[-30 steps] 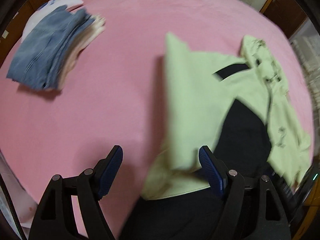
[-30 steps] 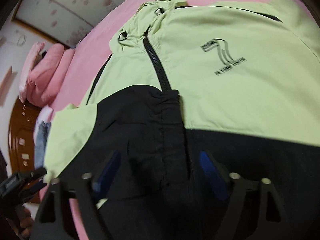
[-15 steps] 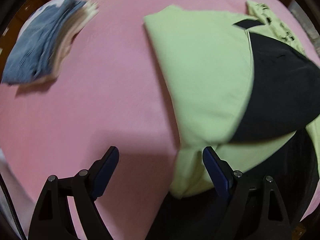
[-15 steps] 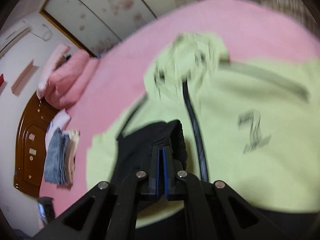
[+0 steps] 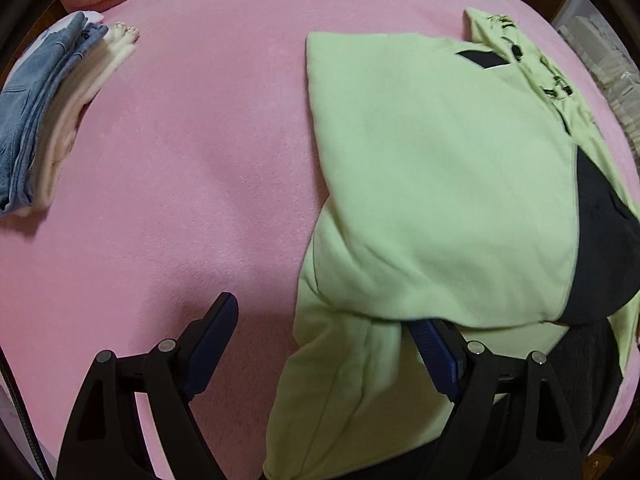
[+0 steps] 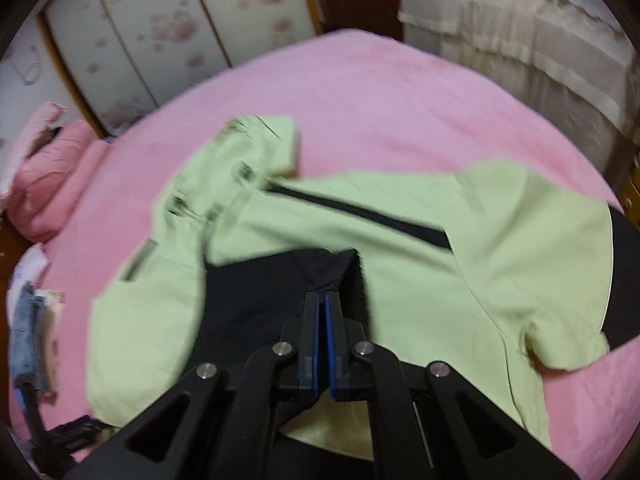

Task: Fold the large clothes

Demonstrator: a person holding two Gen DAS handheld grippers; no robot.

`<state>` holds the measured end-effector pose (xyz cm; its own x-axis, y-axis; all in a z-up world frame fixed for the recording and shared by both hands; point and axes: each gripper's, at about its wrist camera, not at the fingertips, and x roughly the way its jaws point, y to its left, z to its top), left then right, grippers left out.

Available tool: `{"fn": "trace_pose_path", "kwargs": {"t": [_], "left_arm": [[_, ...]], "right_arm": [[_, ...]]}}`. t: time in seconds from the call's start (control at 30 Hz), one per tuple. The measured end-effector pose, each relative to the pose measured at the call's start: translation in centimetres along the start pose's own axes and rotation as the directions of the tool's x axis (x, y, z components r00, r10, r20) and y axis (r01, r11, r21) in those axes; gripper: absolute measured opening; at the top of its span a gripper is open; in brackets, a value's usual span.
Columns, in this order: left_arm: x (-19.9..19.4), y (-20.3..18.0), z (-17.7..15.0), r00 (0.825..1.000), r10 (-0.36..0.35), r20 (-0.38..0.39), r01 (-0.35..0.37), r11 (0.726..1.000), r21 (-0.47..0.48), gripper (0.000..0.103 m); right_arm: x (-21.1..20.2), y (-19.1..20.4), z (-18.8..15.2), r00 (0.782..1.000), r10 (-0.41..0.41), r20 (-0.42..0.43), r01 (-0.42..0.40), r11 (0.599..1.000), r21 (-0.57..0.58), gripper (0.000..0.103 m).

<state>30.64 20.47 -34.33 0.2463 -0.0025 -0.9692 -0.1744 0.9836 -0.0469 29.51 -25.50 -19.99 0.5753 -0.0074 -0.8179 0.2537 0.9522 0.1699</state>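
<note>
Jacket (image 5: pixel 432 184) soft, limp, light on bed (image 5: pixel 200 160) | my right gripper (image 6: pixel 322 300) pinches its black cuff (image 6: pixel 280 280) | left gripper (image 5: pixel 332 344) wide, empty | I judge seams the best hold.

Home bedroom: pink-covered bed (image 5: pixel 200 160), floral wardrobe doors (image 6: pixel 160 28).

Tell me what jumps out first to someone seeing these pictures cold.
A lime-green and black jacket sprawls across the pink bedspread, filling the right of the left wrist view. The right tongs are shut on the jacket's black cuff, while the left tongs stand open at its near edge. A folded stack with jeans lies at the bed's far left.
</note>
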Motion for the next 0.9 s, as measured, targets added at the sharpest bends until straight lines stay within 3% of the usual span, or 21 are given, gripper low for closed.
{"fn": "trace_pose_path", "kwargs": {"t": [0.13,0.2,0.23,0.3,0.33,0.37,0.43,0.47,0.5,0.53,0.57,0.6,0.63,0.67,0.73,0.77,0.8,0.83,0.9], "left_arm": [[0.2,0.0,0.4,0.999,0.004,0.049,-0.003,1.0,-0.017,0.07],[0.3,0.5,0.5,0.997,0.04,0.068,-0.036,0.998,-0.05,0.061],[0.3,1.0,0.1,0.996,0.075,0.058,-0.07,0.994,-0.079,0.059],[0.4,1.9,0.1,0.998,0.053,0.037,-0.047,0.989,-0.137,0.059],[0.4,2.1,0.1,0.998,0.053,0.03,-0.047,0.987,-0.157,0.059],[0.3,2.1,0.1,0.998,0.058,0.025,-0.053,0.985,-0.163,0.059],[-0.5,1.7,0.2,0.995,0.101,0.005,-0.098,0.98,-0.17,0.059],[-1.2,1.3,0.1,0.992,0.126,0.001,-0.123,0.976,-0.178,0.059],[-2.0,0.9,-0.2,0.99,0.143,0.01,-0.139,0.972,-0.188,0.059],[-2.7,0.5,-0.6,0.985,0.171,0.024,-0.162,0.966,-0.199,0.06],[-3.8,-0.1,-1.1,0.975,0.218,0.054,-0.202,0.956,-0.215,0.062],[-4.7,-0.8,-1.5,0.96,0.267,0.082,-0.243,0.944,-0.224,0.062],[-5.7,-1.4,-1.9,0.939,0.322,0.121,-0.289,0.929,-0.23,0.062],[-6.4,-2.1,-2.1,0.919,0.357,0.168,-0.315,0.92,-0.233,0.062],[-7.5,-3.3,-1.8,0.897,0.358,0.259,-0.307,0.927,-0.217,0.062],[-7.4,-3.8,-1.1,0.909,0.305,0.285,-0.262,0.948,-0.178,0.062],[-6.7,-4.0,-0.3,0.93,0.243,0.274,-0.213,0.968,-0.135,0.062],[-5.9,-4.5,0.5,0.948,0.203,0.246,-0.183,0.978,-0.1,0.062],[-3.6,-5.0,2.3,0.964,0.181,0.193,-0.168,0.983,-0.08,0.061]], "right_arm": [[2.8,-2.0,-1.5,0.991,-0.097,-0.09,0.103,0.992,0.069,0.003],[3.2,-2.8,-2.3,0.978,-0.166,-0.122,0.178,0.98,0.093,0.003],[3.2,-3.0,-2.6,0.962,-0.237,-0.132,0.249,0.966,0.076,0.003],[3.0,-3.5,-3.2,0.927,-0.356,-0.12,0.364,0.93,0.052,0.003],[2.6,-3.9,-3.3,0.911,-0.396,-0.112,0.404,0.913,0.059,0.003],[2.1,-4.5,-3.4,0.912,-0.397,-0.105,0.406,0.911,0.078,0.003],[1.3,-4.6,-3.6,0.941,-0.328,-0.086,0.335,0.937,0.095,0.003],[0.8,-4.1,-3.7,0.968,-0.241,-0.072,0.247,0.964,0.095,0.003],[0.6,-3.4,-3.9,0.982,-0.178,-0.068,0.184,0.979,0.093,0.003],[0.5,-2.3,-4.0,0.994,-0.083,-0.07,0.089,0.992,0.087,0.003],[0.6,-0.6,-4.5,0.994,0.062,-0.086,-0.056,0.996,0.076,0.003],[0.9,0.7,-5.0,0.981,0.158,-0.108,-0.151,0.986,0.071,0.003],[1.6,2.9,-6.0,0.94,0.302,-0.16,-0.293,0.953,0.078,0.003],[2.2,4.6,-6.8,0.901,0.386,-0.201,-0.375,0.923,0.09,0.003],[3.4,8.6,-8.8,0.814,0.514,-0.271,-0.504,0.856,0.112,0.003],[3.9,10.7,-9.9,0.774,0.557,-0.302,-0.554,0.826,0.103,0.003],[4.4,12.3,-10.8,0.75,0.577,-0.323,-0.586,0.807,0.08,0.003],[4.9,13.8,-11.5,0.74,0.579,-0.344,-0.602,0.797,0.047,0.003],[6.4,15.2,-12.3,0.765,0.518,-0.383,-0.567,0.824,-0.019,0.001]]}}
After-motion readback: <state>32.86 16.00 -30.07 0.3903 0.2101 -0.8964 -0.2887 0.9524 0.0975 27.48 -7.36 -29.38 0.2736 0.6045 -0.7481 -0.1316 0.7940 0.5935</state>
